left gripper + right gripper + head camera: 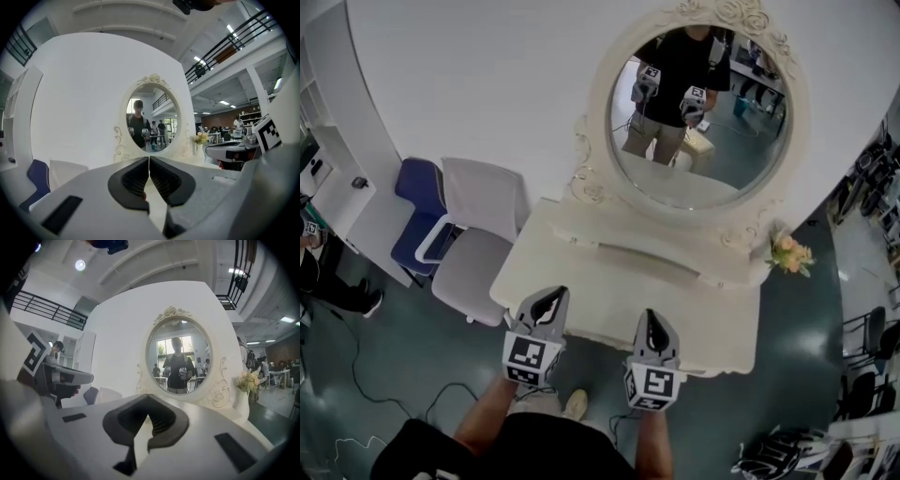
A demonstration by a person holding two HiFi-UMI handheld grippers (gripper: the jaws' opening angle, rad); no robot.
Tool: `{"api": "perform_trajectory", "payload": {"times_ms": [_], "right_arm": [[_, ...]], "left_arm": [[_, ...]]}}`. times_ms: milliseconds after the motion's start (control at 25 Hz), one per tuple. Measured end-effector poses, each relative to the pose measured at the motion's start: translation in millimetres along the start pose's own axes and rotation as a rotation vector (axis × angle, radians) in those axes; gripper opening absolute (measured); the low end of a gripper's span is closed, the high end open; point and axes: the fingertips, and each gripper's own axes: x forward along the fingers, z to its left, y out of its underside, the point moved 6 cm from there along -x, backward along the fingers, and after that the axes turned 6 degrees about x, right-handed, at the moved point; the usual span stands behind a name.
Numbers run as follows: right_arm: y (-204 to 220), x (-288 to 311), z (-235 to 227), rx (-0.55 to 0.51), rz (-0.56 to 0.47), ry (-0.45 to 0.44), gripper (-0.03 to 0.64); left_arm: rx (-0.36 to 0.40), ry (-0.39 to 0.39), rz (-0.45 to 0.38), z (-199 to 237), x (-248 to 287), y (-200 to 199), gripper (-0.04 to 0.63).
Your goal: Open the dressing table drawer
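Observation:
A cream dressing table (pixel 717 323) with an oval mirror (pixel 705 108) stands against the white wall. From above I see only its top; the drawer front is hidden under the front edge. My left gripper (pixel 551 296) hangs over the table's front left edge, shut and empty. My right gripper (pixel 652 319) hovers beside it over the front edge, also shut with nothing in it. In the left gripper view the left gripper (pixel 149 159) points level at the mirror (pixel 152 117). In the right gripper view the right gripper (pixel 148 397) faces the mirror (pixel 178 357) too.
A white chair (pixel 478 246) and a blue chair (pixel 420 202) stand left of the table. A small vase of flowers (pixel 791 253) sits on the table's right end. Cables lie on the floor at lower left. Black chairs (pixel 862 361) stand at the right.

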Motion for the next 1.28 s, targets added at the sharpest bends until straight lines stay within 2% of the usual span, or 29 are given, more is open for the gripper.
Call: {"api": "perform_trajectory", "payload": {"times_ms": [560, 1000, 1280], "right_arm": [[6.7, 76.1, -14.1, -0.005, 0.039, -0.024, -0.002], [35.9, 152.1, -25.1, 0.014, 0.113, -0.004, -0.002], [69.0, 191.5, -25.7, 0.042, 0.183, -0.011, -0.002]], "left_arm": [[-0.032, -0.015, 0.026, 34.1, 65.9, 13.5, 0.009], [-0.067, 0.013, 0.096, 76.2, 139.6, 49.1, 0.009], [-0.086, 0.039, 0.164, 91.1, 178.1, 84.7, 0.009]]}}
